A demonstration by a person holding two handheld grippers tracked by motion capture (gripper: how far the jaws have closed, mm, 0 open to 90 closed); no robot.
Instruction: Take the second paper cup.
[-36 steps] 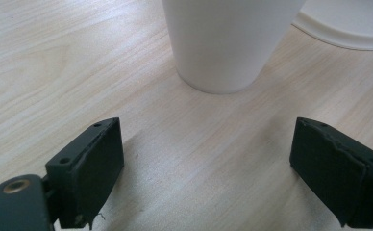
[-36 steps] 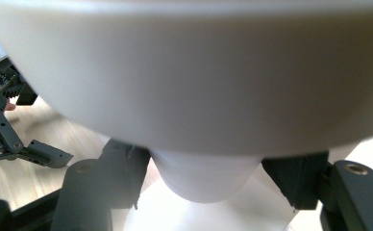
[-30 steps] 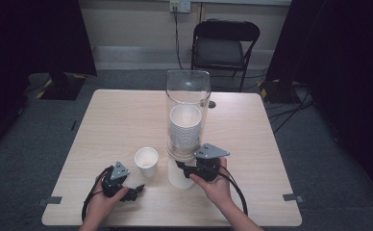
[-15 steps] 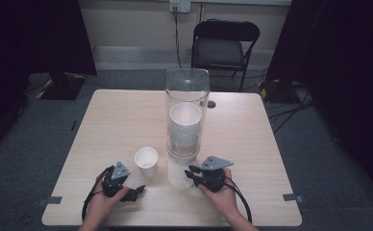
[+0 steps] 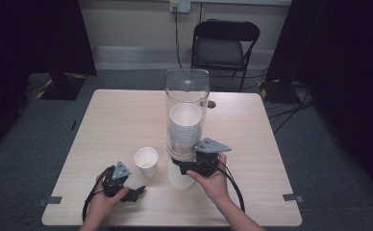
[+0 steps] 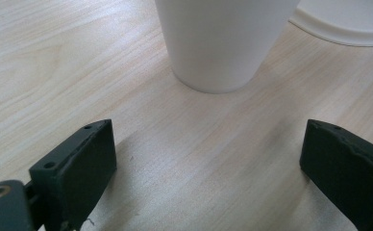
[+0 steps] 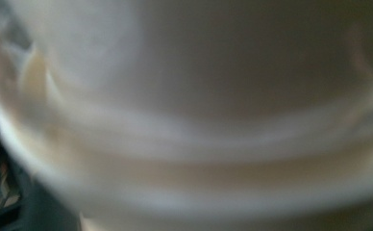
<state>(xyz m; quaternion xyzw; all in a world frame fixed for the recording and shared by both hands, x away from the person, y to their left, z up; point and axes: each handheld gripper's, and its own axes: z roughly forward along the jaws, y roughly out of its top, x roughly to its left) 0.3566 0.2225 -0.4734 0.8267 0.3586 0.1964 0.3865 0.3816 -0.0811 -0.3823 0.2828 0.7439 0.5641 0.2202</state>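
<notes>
Cup [image 5: 180, 174] hangs below the clear dispenser [image 5: 187, 113] near the counter's [image 5: 117, 120] front edge, at my right gripper [image 5: 187, 168]; its fingers' state I cannot tell. Left gripper [image 5: 135, 192] rests open beside a loose cup [image 5: 146, 161]. Tugging crookedly could topple the dispenser.

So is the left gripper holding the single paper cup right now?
No, the left gripper is open, with the paper cup standing untouched ahead of its jaws.
</notes>
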